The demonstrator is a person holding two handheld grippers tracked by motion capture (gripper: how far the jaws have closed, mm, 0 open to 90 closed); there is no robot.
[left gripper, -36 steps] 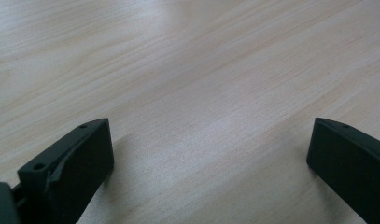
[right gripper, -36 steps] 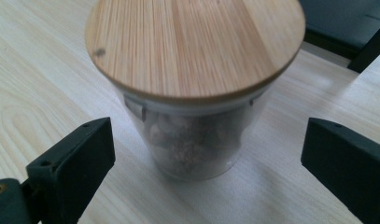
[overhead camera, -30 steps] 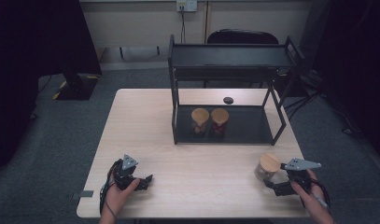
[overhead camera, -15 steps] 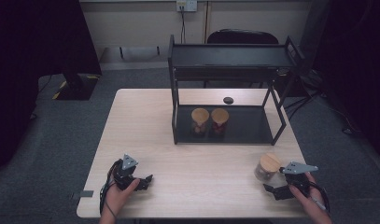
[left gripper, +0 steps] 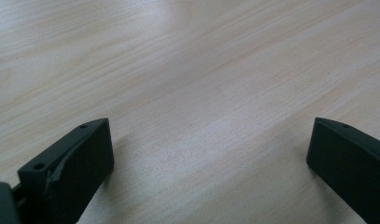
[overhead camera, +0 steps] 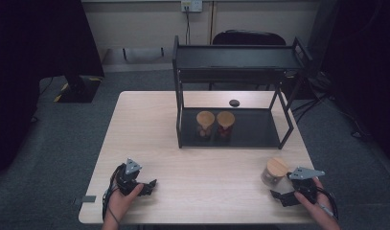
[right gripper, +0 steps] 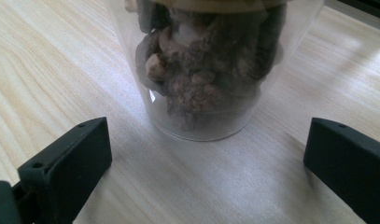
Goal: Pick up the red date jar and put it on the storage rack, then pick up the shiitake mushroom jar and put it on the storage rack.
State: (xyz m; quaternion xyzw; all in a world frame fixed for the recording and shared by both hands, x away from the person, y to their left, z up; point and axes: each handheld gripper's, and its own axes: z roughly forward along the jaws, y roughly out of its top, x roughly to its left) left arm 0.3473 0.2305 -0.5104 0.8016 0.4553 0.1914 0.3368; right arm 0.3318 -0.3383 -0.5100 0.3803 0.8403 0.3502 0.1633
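Right tool [overhead camera: 284, 195] sitting wide, jaws just been opening, nothing pinched. Jar [overhead camera: 274, 172] standing on bench [overhead camera: 149, 129] just ahead of it, not between jaws yet. Left tool [overhead camera: 145, 186] also gaping wide, idling over bare wood. Two jars [overhead camera: 215, 123] already parked in rack [overhead camera: 240, 60], so looks like last one waiting. Clear glass, wooden lid, brownish lumpy stuff inside.

The counter [overhead camera: 183, 124] is pale wood with fine grain. The jar [right gripper: 211, 70] is clear, filled with brown lumps, under a light wooden lid. The rack [overhead camera: 235, 60] is black; both tongs [overhead camera: 283, 197] [overhead camera: 152, 184] are black with grey plates.
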